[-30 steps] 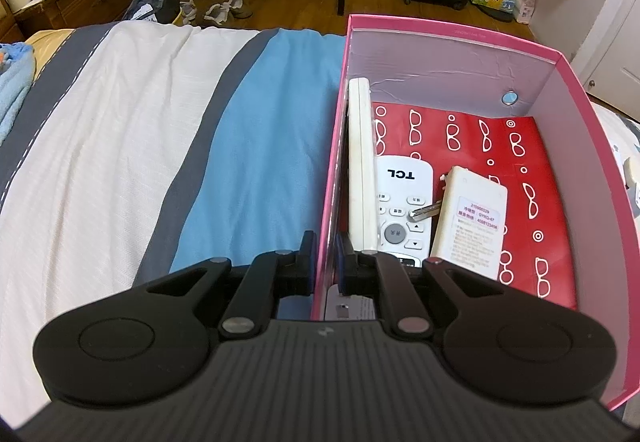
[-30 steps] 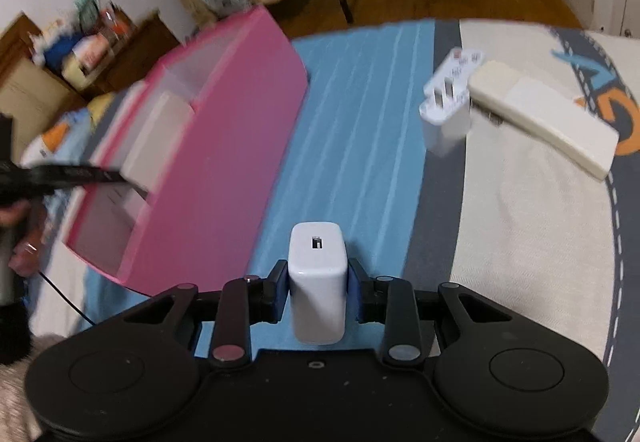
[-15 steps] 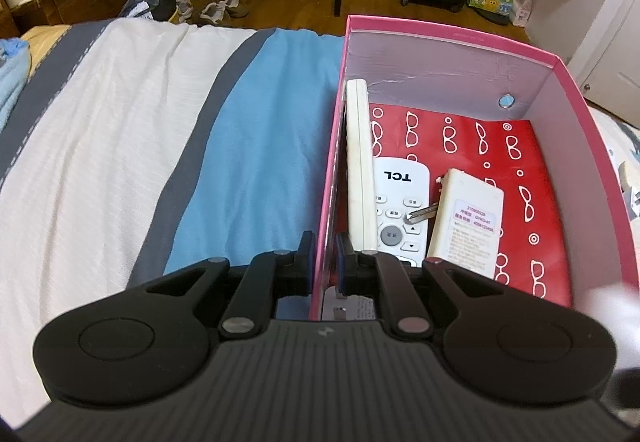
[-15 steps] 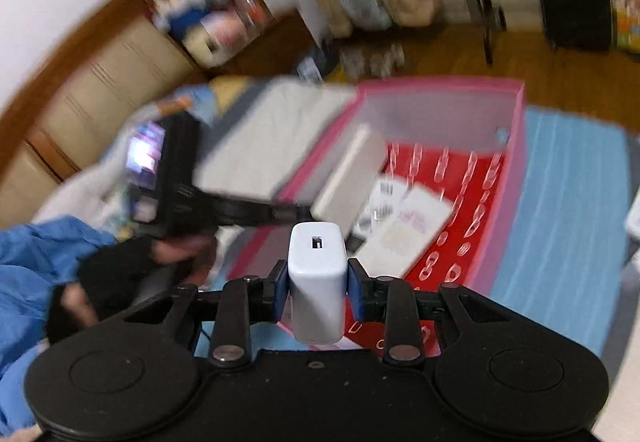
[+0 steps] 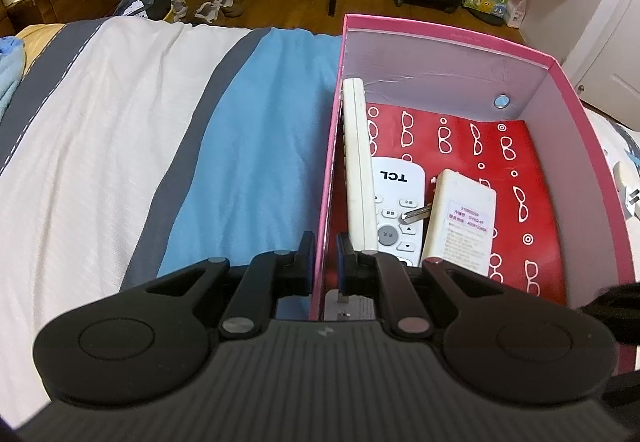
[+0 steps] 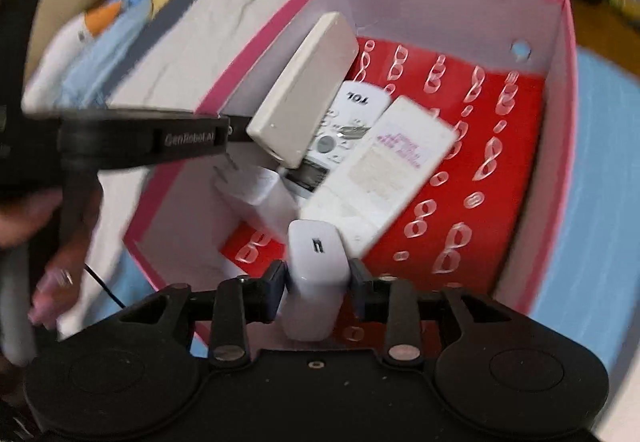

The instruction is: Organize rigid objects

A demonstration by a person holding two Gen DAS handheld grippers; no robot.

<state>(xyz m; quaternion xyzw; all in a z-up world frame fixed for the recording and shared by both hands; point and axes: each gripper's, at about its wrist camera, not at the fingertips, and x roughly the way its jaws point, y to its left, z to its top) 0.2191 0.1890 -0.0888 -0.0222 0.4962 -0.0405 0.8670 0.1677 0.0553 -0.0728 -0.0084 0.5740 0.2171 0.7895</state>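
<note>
Left wrist view, far left: striped bedspread (image 5: 168, 146), cream, grey & blue bands, wrinkled. Moving right, the left gripper (image 5: 323, 256) straddles the near-left wall of the pink box (image 5: 448, 38): one finger outside over the blue stripe, the other inside, both pressed onto that thin wall, pinching it. Just inside the wall a long cream remote (image 5: 358, 162) stands on its edge, leaning along the wall. Next right, the white TCL remote (image 5: 394, 202) lies flat on the red glasses-print liner (image 5: 516, 170), w/ a small metal key (image 5: 416, 213) resting across its buttons. Beside it, touching the key's end, a cream labelled block (image 5: 460, 222), label up. Far right, outside the box, a white plug adapter (image 5: 628, 192) sits on the bed, only partly in frame.

Right wrist view, blurry: at left the other tool's black arm reaches the box wall, person's hand (image 6: 48, 234) under it. Centre, the right gripper (image 6: 318, 276) clamps a white charger (image 6: 316, 266) between its pads, port face up, hanging over the near-left part of the box interior, above the liner. Can't tell if it touches the bottom. A second white adapter (image 6: 256, 194) lies just ahead-left of it, near the cream remote's end.
</note>
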